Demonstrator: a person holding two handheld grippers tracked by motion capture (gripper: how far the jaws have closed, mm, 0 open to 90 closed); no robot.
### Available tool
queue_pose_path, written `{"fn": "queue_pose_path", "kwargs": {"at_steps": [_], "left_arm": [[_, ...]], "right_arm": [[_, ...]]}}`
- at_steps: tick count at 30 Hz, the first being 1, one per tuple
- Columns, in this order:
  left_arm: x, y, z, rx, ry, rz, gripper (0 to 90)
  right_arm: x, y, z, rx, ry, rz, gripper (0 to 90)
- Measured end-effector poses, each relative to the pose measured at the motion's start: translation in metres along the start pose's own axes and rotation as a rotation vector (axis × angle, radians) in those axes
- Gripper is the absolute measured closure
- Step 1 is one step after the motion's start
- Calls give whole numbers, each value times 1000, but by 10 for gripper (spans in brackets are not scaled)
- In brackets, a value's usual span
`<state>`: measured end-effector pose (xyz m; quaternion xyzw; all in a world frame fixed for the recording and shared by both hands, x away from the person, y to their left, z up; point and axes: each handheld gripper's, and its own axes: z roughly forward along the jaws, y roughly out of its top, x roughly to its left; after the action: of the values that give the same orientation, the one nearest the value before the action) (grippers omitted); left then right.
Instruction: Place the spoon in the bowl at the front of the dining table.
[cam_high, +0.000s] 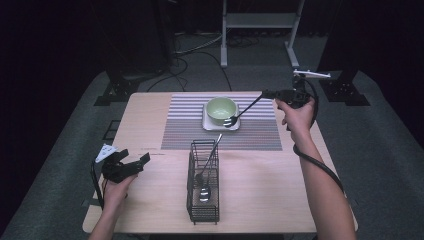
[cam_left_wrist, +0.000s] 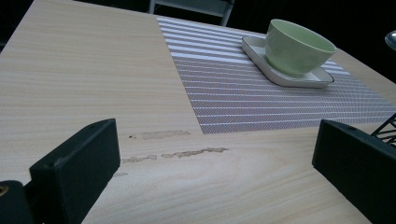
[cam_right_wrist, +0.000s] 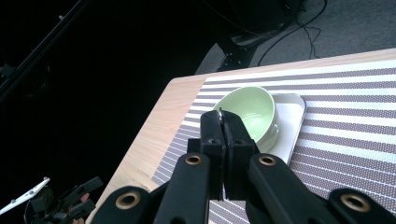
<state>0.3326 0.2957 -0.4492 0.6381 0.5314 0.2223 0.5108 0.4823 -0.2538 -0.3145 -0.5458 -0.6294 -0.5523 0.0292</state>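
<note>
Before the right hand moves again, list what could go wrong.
1. The right gripper holds the fork by its far handle end; it could twist or slip.
2. The fork's head sits beside the green bowl on the white plate; a swing might knock the bowl.
3. A spoon leans out of the wire basket and could snag.

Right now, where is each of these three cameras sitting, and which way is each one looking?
High view: above the person's edge of the table, looking forward and down; both forearms enter from below, left tool open, right tool holding a fork.
Left gripper view: rides the left tool, low over the wood, facing the bowl; its two jaws stand wide apart.
Right gripper view: rides the right tool, looking down; jaws shut.
Shared: all three see the green bowl on its white plate and the striped mat.
</note>
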Motion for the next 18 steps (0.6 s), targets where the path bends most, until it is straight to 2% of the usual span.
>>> {"fn": "queue_pose_path", "kwargs": {"at_steps": [9,18], "left_arm": [[0,0,0,0,-1,-1,0],[0,0,0,-2,-3,-3,0]], "right_arm": [[-6,9,4,-21,-40,24,884],[-5,16,12,-25,-62,25,884]]}}
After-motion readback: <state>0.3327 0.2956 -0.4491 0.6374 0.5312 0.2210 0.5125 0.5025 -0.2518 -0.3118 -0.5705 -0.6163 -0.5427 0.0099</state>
